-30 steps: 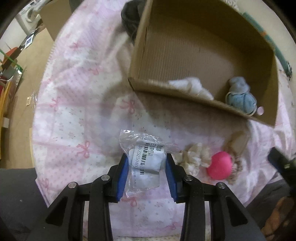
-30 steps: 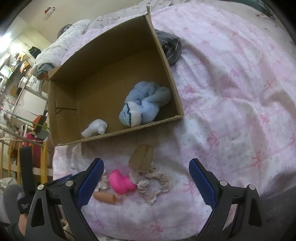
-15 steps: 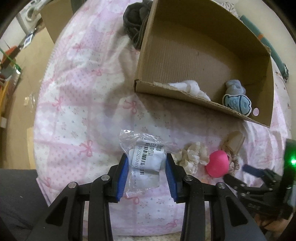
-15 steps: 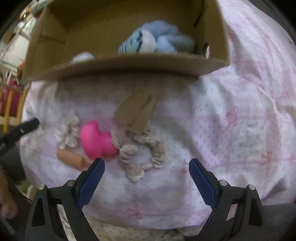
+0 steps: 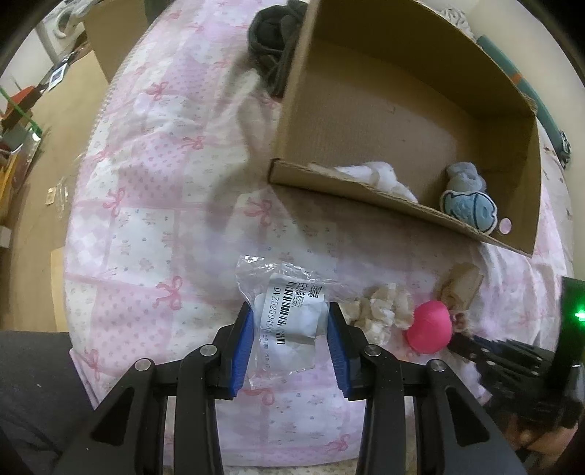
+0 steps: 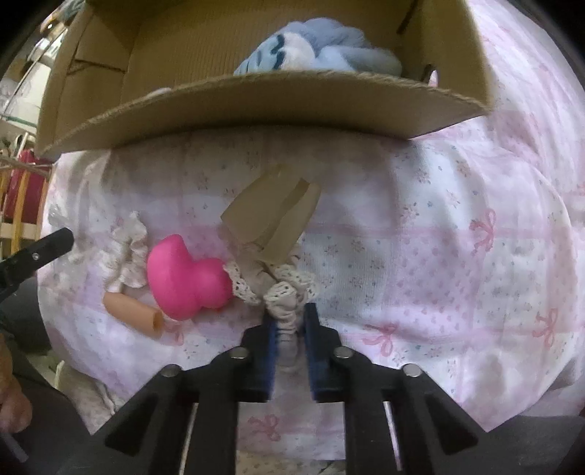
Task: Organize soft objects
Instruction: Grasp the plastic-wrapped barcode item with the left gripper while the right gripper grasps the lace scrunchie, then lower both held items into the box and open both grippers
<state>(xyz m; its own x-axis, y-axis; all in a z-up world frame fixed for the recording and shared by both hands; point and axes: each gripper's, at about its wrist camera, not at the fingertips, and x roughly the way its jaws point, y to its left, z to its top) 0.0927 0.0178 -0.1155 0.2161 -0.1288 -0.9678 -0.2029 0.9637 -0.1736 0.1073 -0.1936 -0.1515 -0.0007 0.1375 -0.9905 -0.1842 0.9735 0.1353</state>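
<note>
My left gripper (image 5: 289,321) is shut on a clear plastic packet with a white soft item and a barcode label (image 5: 289,310), above the pink bedspread. My right gripper (image 6: 290,321) is shut on a beige lace scrunchie (image 6: 281,292) that lies on the bedspread with a tan card tag (image 6: 270,215). Beside it lie a pink heart-shaped soft toy (image 6: 186,277), a white frilly scrunchie (image 6: 128,252) and a skin-coloured tube (image 6: 131,310). The cardboard box (image 5: 402,197) holds a blue plush (image 5: 468,201) and a white soft item (image 5: 373,175).
A dark garment (image 5: 274,33) lies behind the box's left corner. The bed edge drops to the floor on the left, with clutter (image 5: 22,109) there. The box's front wall (image 6: 274,102) stands just beyond the right gripper.
My right gripper has come down toward the bedspread and closed from wide open onto the lace scrunchie. The left gripper has kept its hold on the packet and drawn back slightly.
</note>
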